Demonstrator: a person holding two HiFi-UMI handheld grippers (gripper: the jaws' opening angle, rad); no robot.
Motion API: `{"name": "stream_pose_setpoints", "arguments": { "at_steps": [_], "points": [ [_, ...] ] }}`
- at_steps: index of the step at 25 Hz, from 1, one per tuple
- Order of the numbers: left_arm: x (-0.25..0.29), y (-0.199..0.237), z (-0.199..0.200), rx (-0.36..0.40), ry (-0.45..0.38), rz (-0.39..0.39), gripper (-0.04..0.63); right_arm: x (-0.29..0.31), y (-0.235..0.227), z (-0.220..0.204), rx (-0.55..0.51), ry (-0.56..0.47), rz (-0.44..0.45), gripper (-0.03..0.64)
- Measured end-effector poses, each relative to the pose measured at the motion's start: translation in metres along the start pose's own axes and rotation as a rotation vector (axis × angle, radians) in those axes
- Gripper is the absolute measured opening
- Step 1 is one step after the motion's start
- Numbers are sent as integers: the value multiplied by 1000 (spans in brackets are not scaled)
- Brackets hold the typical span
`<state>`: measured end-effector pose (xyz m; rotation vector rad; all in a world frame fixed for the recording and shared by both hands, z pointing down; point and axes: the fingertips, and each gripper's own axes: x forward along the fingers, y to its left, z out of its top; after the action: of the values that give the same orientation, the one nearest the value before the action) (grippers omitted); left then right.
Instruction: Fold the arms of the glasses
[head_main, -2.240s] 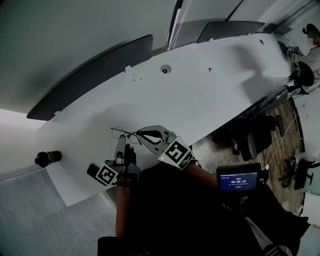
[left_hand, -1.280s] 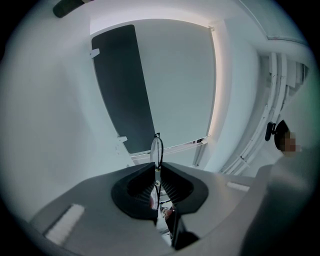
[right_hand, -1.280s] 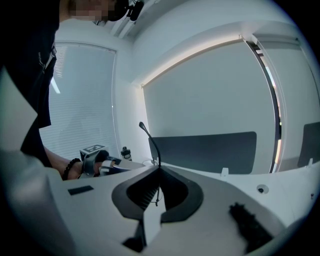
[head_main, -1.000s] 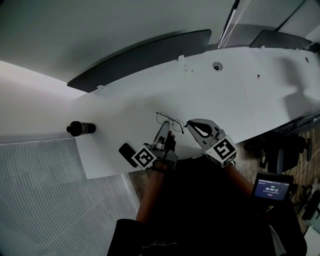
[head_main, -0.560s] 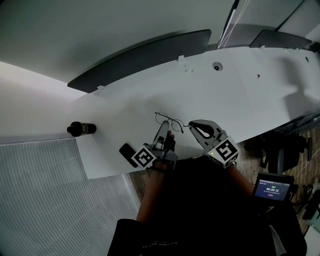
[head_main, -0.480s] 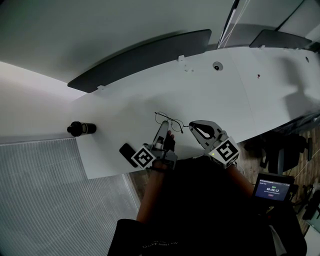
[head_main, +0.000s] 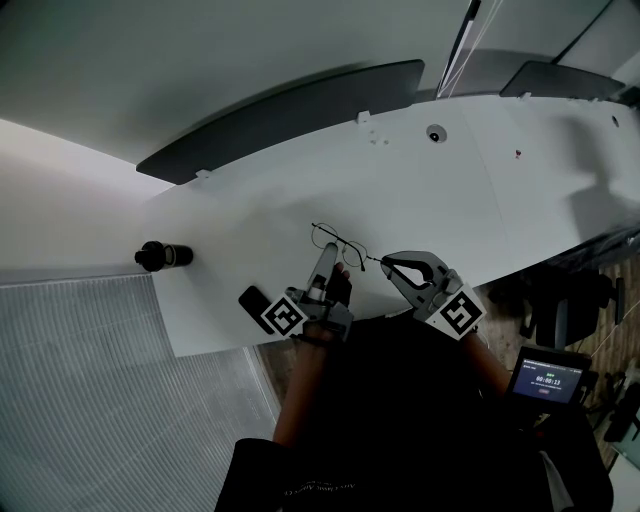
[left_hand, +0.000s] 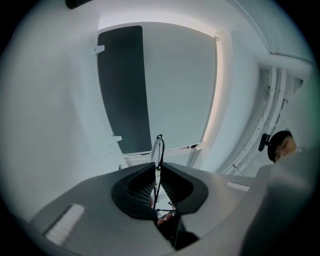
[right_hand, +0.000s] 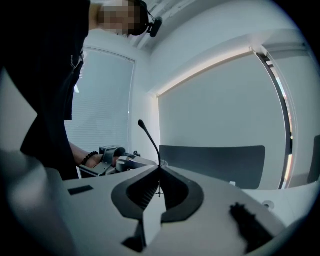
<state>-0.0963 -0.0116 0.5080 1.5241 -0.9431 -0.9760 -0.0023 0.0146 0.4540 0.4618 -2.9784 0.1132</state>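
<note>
Thin wire-framed glasses (head_main: 337, 241) hang just above the white table (head_main: 420, 200), held between both grippers. My left gripper (head_main: 327, 256) is shut on the frame by a lens; in the left gripper view the lens rim (left_hand: 158, 149) stands edge-on above the closed jaws of that gripper (left_hand: 157, 168). My right gripper (head_main: 384, 264) is shut on one arm of the glasses. In the right gripper view the dark arm tip (right_hand: 149, 136) curves up out of that gripper's (right_hand: 160, 171) closed jaws, and the left gripper (right_hand: 118, 161) shows beyond it.
A black cylinder (head_main: 161, 256) lies at the table's left end. A dark flat object (head_main: 251, 299) sits beside the left gripper's marker cube. A small screen (head_main: 546, 380) glows at lower right. A round grommet (head_main: 434, 132) sits further back. Dark panels (head_main: 280, 112) stand behind the table.
The right gripper has shifted slightly down and to the right with the arm still in its jaws. The left gripper and the frame have barely moved.
</note>
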Motion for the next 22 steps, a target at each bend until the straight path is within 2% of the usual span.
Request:
{"name": "stream_pose_setpoints", "arguments": {
  "at_steps": [6,9,11,14,22],
  "points": [
    [1,-25,4,147,40,-81,34,-11,7,-4,-41,-27,15,13],
    [2,-38,9,193,43,-119,34,-15,8,-9,-36,-22,21,17],
    [2,-43,10,229,59,-112,34,-17,10,-10,-39,-18,36,50],
    [0,-42,11,286,75,-79,34,-21,10,-14,-48,-8,45,57],
    [1,-43,11,396,106,-59,34,-27,-14,-15,-32,-4,-18,57]
  ]
}}
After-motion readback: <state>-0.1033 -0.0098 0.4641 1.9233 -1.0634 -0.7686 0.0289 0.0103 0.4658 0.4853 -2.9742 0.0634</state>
